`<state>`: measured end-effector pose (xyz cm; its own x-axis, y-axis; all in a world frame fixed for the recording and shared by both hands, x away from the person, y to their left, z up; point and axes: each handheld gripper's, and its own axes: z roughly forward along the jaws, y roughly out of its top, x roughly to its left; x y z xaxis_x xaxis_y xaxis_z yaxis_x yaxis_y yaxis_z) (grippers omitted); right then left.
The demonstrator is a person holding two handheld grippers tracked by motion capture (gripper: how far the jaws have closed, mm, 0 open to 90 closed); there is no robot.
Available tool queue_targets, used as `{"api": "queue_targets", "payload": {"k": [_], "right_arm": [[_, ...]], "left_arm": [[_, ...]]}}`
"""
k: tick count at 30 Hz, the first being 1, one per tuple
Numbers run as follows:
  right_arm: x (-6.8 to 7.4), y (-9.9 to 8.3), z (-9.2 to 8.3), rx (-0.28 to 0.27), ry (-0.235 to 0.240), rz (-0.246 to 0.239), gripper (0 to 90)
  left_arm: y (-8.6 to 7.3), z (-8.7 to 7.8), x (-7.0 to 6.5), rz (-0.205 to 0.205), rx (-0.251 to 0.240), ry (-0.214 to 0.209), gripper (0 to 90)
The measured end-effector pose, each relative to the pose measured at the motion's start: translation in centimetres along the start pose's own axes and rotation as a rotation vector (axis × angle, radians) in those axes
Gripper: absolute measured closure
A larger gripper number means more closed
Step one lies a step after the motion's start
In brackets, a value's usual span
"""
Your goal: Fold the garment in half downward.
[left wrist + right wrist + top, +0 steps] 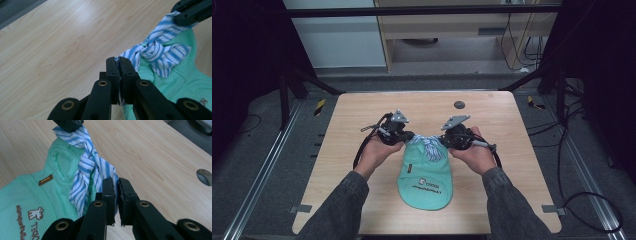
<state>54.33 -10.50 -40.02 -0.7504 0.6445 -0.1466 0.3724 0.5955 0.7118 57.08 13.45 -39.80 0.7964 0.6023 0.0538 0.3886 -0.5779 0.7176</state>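
At table point(362, 200) centre, left gripper point(119, 62) and right gripper point(116, 183) are each clamping an end of the striped scarf point(428, 148), jaws closed. Green garment point(426, 182) is lying beneath; bare wood is surrounding it, grommet point(459, 104) sitting well apart.

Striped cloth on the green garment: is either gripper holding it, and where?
Both. The left gripper pinches one end of the striped cloth; the right gripper pinches the other.

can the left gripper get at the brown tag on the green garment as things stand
Probably not yet: the left gripper is shut on the striped scarf, so it must let go first. The brown tag lies uncovered.
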Motion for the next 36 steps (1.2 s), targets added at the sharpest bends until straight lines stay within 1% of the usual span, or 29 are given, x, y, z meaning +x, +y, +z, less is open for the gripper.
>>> {"api": "queue_targets", "payload": {"k": [1,2,3,7,11,12,13,19,24,25,27,28,29,36], "right_arm": [[0.0,0.1,0.0,0.0,0.0,-0.007,84.5],[-0.3,0.2,0.1,-0.002,0.004,-0.004,84.4],[-0.5,0.3,0.1,-0.002,0.006,0.0,84.4],[-0.9,0.7,0.1,-0.016,0.003,0.004,84.4],[-0.8,0.9,-0.2,-0.023,-0.005,-0.002,84.4],[-0.8,0.9,-0.2,-0.023,-0.005,-0.002,84.4],[-0.6,1.0,-0.4,-0.023,-0.01,-0.013,84.4],[-0.8,1.0,-0.4,-0.021,-0.013,-0.021,84.3],[-1.2,1.1,-0.2,-0.019,-0.011,-0.019,84.3],[-1.2,1.1,-0.3,-0.019,-0.014,-0.018,84.3],[-1.2,1.2,-0.4,-0.028,-0.018,-0.013,84.3],[-1.2,1.2,-0.5,-0.029,-0.02,-0.016,84.3],[-1.1,1.2,-0.5,-0.025,-0.026,-0.022,84.3],[-1.2,1.2,-0.6,-0.027,-0.024,-0.018,84.3]], "left_arm": [[0.0,0.0,0.1,0.003,0.0,-0.001,87.0],[0.2,-0.2,0.3,0.006,-0.003,-0.004,87.0],[0.3,-0.2,0.4,-0.003,-0.011,-0.006,87.0],[0.7,-0.4,0.8,0.008,-0.011,-0.002,87.0],[1.0,-0.6,0.7,0.012,-0.014,0.014,87.0],[1.0,-0.6,0.7,0.012,-0.014,0.014,87.0],[1.1,-0.7,0.7,0.008,-0.018,0.017,87.0],[1.2,-0.6,0.6,0.02,-0.014,0.018,87.0],[1.3,-0.3,0.8,0.013,-0.02,0.021,87.0],[1.3,-0.4,0.8,0.007,-0.022,0.022,87.0],[1.4,-0.5,0.7,0.001,-0.025,0.025,86.9],[1.4,-0.5,0.7,0.003,-0.026,0.026,86.9],[1.4,-0.5,0.5,0.014,-0.028,0.028,87.0],[1.7,-0.5,0.6,0.02,-0.02,0.032,87.0]]}}
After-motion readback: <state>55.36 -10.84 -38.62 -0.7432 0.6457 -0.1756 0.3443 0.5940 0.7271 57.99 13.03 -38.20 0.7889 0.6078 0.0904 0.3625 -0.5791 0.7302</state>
